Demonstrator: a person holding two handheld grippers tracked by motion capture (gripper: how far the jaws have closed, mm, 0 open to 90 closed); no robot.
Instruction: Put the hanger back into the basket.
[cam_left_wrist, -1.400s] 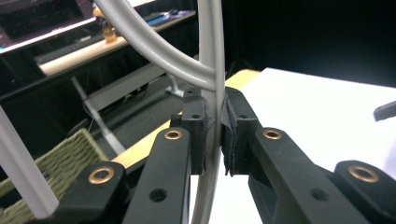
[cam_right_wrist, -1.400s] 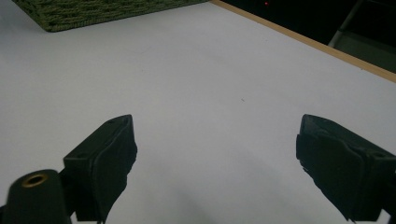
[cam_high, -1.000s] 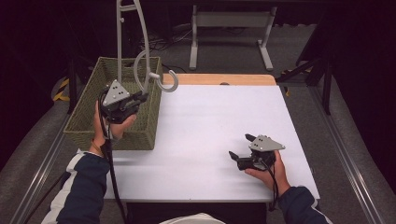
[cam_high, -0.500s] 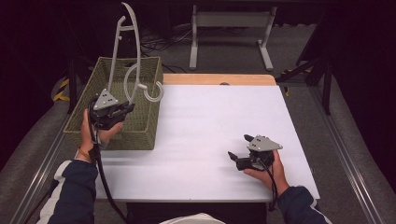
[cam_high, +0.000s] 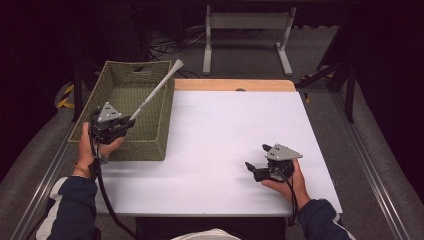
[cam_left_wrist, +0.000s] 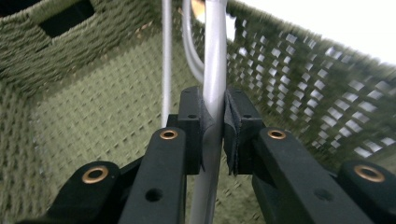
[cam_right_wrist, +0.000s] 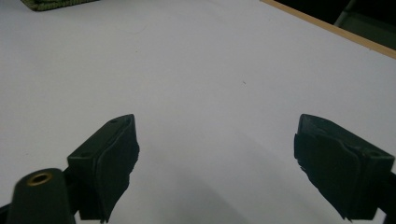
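White tabletop carries a green woven basket (cam_high: 125, 112) at its left edge; the left gripper (cam_left_wrist: 214, 133) clamps a grey plastic hanger (cam_high: 155, 92) that leans inside this basket. Judging by this, placing is underway; next comes release. Well right of the basket, the right gripper (cam_high: 256, 169) rests wide, holding nothing.

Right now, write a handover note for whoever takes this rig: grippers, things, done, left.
Left gripper: shut on the grey hanger, held inside the green woven basket.
Hanger: tilted, its far end sticking up over the basket's right rim; not yet released.
Right gripper: open, nothing between its jaws, resting low over the white table.
Done: hanger brought into the basket.
Left: probably lay it down, open the jaws, withdraw.
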